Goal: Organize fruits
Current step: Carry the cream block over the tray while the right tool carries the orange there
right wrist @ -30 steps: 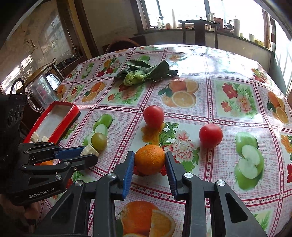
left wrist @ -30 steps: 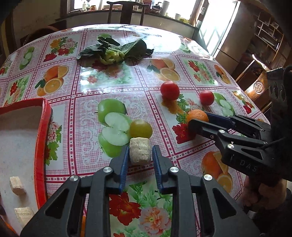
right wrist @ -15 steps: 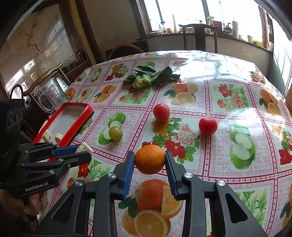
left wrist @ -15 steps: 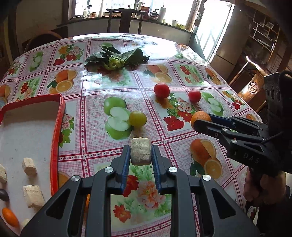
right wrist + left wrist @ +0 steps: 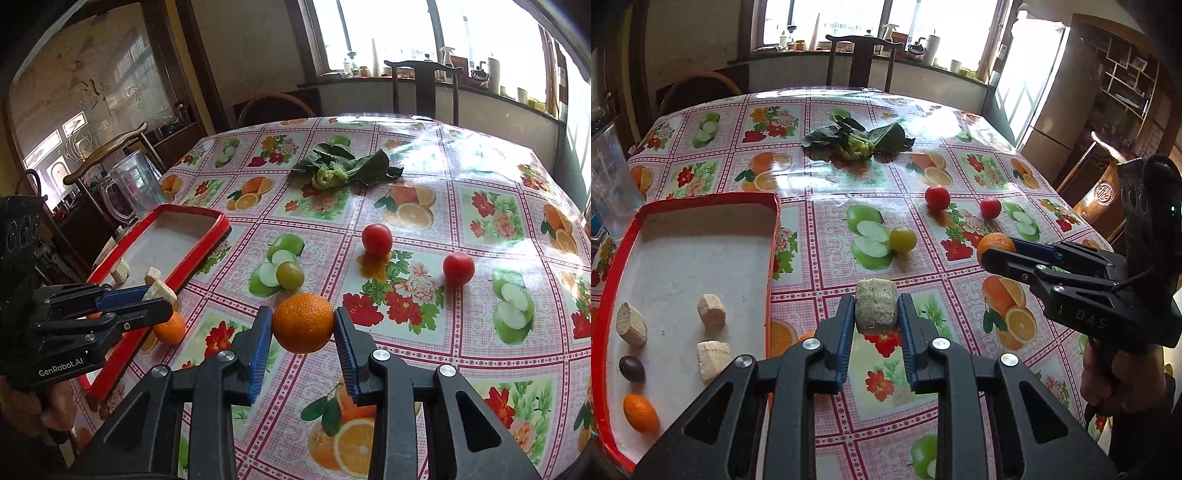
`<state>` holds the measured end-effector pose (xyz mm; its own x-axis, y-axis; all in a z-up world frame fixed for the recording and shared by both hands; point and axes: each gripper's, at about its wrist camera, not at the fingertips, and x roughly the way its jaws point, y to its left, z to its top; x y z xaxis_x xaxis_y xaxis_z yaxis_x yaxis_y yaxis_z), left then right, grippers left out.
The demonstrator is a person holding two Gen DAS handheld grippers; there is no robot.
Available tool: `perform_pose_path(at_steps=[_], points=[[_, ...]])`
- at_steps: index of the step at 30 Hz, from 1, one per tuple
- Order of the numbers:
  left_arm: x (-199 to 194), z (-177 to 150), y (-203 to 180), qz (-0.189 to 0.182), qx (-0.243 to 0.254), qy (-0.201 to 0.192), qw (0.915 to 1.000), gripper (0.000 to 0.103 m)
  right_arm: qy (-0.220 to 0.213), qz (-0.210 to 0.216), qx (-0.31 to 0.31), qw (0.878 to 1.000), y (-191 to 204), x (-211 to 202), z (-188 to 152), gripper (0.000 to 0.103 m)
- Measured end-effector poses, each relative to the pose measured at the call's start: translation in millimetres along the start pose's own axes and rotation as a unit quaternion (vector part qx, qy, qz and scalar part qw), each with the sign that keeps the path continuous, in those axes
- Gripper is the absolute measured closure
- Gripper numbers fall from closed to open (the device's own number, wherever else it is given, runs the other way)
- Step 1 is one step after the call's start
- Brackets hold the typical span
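1. Left wrist view: the left gripper (image 5: pixel 876 314) has its jaws closed on a pale, rough-cut block of fruit flesh (image 5: pixel 876 307), held clear of the flowered plastic tablecloth (image 5: pixel 827 229).
2. To its left lies the red-rimmed shallow tray (image 5: pixel 774 236), holding three similar pale chunks (image 5: pixel 711 309), a dark round plum (image 5: pixel 632 368) and a small orange kumquat-like fruit (image 5: pixel 641 412).
3. On the right of this view the right gripper (image 5: pixel 991 254) clamps a round orange (image 5: pixel 994 242).
4. Right wrist view: the right gripper (image 5: pixel 303 325) has its jaws pressed to both sides of the orange (image 5: pixel 303 322), lifted off the cloth.
5. Farther off, two red tomatoes (image 5: pixel 376 239) and a small green round fruit (image 5: pixel 290 275) sit loose, with leafy greens (image 5: pixel 343 168) at the far end.
6. The step in hand looks like carrying: both pieces are lifted, neither placed. Next, the block probably needs to swing left over the tray rim and be set down in bare space; the orange likely follows.
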<state>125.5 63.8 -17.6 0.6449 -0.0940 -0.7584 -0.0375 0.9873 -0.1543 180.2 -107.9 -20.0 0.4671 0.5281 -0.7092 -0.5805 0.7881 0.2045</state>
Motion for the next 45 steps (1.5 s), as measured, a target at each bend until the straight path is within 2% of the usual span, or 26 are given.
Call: perform_pose_path(at_steps=[16,45], points=[[-33.2,-7.1,49.8,0.021,-0.034,-0.023,0.999,0.082,0.007,0.021,-0.041,0.999,54.3,15.5,13.0,0.069],[-45.4,-6.8,140.0,0.059,-0.088,-0.032,0.9939,0.082,0.024,0.07,-0.079,0.994,128.9,72.7,50.9,0.069]])
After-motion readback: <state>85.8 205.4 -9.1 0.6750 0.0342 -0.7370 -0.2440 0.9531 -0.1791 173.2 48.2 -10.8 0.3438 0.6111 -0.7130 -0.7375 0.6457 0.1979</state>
